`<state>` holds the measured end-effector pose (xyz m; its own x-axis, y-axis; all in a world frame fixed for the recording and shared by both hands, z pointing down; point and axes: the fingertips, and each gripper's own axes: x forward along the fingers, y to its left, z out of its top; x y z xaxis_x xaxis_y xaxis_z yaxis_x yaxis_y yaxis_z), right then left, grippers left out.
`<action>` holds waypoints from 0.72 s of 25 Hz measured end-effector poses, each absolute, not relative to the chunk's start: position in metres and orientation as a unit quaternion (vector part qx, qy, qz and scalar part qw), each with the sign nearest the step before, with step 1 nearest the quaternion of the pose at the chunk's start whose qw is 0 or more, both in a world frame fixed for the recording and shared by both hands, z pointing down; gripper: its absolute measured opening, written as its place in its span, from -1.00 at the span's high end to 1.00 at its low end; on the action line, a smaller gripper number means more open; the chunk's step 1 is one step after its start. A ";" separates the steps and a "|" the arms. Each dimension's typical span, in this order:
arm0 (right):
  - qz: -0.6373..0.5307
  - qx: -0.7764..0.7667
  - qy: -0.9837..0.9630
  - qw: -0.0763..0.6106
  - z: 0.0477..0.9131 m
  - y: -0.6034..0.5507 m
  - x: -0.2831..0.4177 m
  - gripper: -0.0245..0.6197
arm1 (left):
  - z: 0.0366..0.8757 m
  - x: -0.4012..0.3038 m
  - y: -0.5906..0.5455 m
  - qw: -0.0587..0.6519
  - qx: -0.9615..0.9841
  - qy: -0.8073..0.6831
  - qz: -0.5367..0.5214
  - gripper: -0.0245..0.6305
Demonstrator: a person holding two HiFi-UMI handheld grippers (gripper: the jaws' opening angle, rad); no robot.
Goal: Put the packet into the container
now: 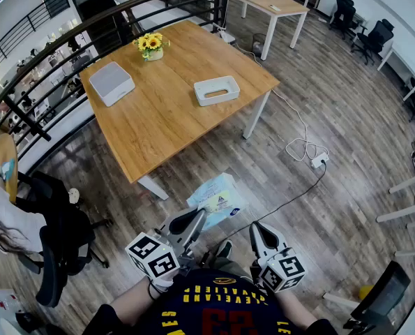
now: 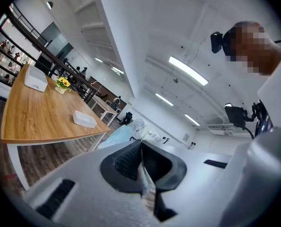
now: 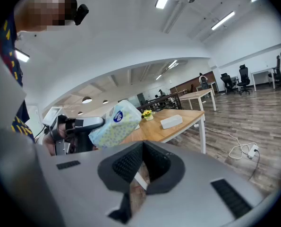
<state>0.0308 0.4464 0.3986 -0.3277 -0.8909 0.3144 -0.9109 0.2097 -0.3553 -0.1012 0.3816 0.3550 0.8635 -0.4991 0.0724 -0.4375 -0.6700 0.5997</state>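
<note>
- Closest in the head view: dark shirt with yellow lettering (image 1: 217,299) at the bottom edge, well short of the long wooden table (image 1: 158,117).
- Just beyond it, left gripper (image 1: 197,216) clamped on the corner of a pale blue soft plastic packet (image 1: 217,199), up in the air over the plank floor (image 1: 333,152), short of the table's near end.
- Right gripper (image 1: 257,229) alongside, jaws pressed together on nothing.
- On the table: open white rectangular container (image 1: 217,90) toward its right side, lidded white box (image 1: 111,83) toward its left, small pot of yellow flowers (image 1: 151,45) at its far edge.
- Left gripper view: ribbed dark jaws closed on a thin fold of packet (image 2: 123,136), its bulk jutting past the tips; container (image 2: 85,119) on the table at left.
- Right gripper view: jaws meeting, empty; packet (image 3: 114,123) raised in front of the table, container (image 3: 171,121) on the tabletop.
</note>
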 end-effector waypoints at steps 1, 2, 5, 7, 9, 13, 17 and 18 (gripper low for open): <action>0.244 0.583 -0.774 0.023 0.401 0.453 0.018 0.89 | 0.358 -0.115 0.391 0.312 0.914 -0.254 -0.048 0.91; 0.245 0.587 -0.771 0.025 0.404 0.459 0.005 0.89 | 0.360 -0.129 0.399 0.308 0.916 -0.252 -0.046 0.91; 0.254 0.596 -0.761 0.022 0.410 0.476 -0.037 0.89 | 0.365 -0.169 0.423 0.301 0.920 -0.248 -0.042 0.91; 0.266 0.600 -0.754 0.017 0.413 0.492 -0.062 0.89 | 0.371 -0.192 0.442 0.296 0.923 -0.244 -0.035 0.91; 0.281 0.603 -0.746 0.016 0.416 0.509 -0.082 0.89 | 0.376 -0.210 0.459 0.292 0.926 -0.237 -0.025 0.91; 0.285 0.608 -0.741 0.001 0.410 0.531 -0.100 0.88 | 0.380 -0.230 0.484 0.272 0.934 -0.230 -0.009 0.91; 0.262 0.608 -0.749 -0.024 0.394 0.541 -0.100 0.87 | 0.381 -0.238 0.498 0.240 0.938 -0.250 0.013 0.91; 0.257 0.606 -0.752 -0.031 0.388 0.543 -0.099 0.80 | 0.382 -0.237 0.502 0.235 0.937 -0.256 0.019 0.91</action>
<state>-0.0991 0.5428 0.3881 -0.2641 -0.9274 0.2649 -0.8956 0.1339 -0.4242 -0.2366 0.5022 0.3816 0.8683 -0.4706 0.1570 -0.4890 -0.7582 0.4313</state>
